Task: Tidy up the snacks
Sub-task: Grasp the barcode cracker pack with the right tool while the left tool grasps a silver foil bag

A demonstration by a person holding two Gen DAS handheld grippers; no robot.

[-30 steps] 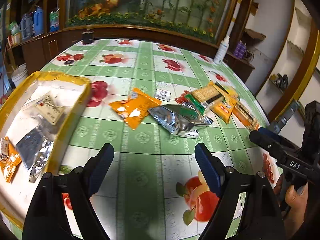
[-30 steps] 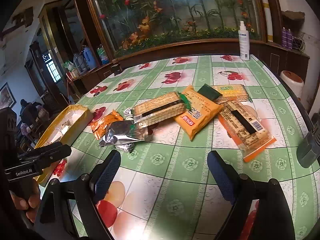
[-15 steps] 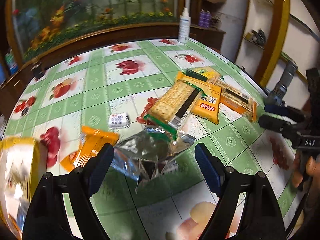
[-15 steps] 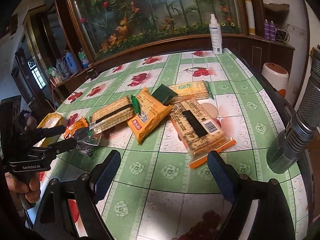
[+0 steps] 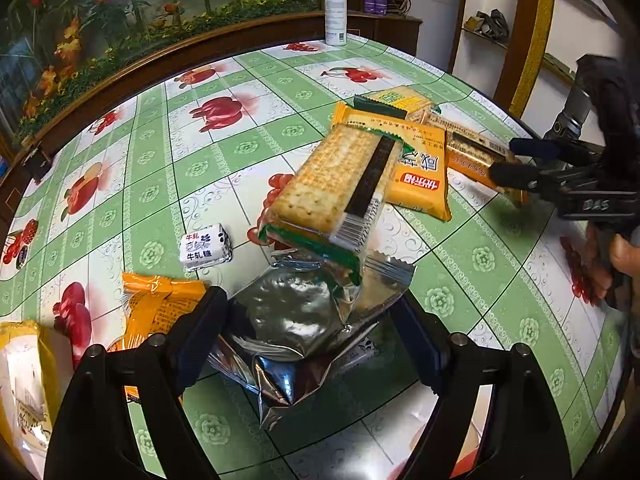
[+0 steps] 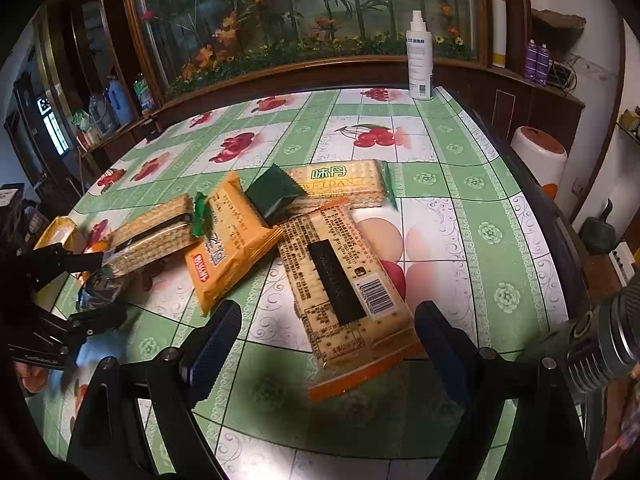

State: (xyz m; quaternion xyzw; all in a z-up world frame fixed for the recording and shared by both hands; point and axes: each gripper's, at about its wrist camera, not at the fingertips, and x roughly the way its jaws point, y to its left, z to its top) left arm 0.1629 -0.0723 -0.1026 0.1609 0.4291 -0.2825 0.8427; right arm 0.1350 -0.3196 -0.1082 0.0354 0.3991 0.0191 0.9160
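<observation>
Table (image 5: 240,148): I see green-and-white checks with red fruit prints
Foil pouch (image 5: 296,320): I see crinkled silver
Snack packet (image 5: 420,168): orange-yellow, red label
Candy (image 5: 205,246): white, black lettering

Cracker packs (image 6: 344,280): four. Silver pouch (image 5: 304,320): one. Candy (image 5: 205,246): one.
</observation>
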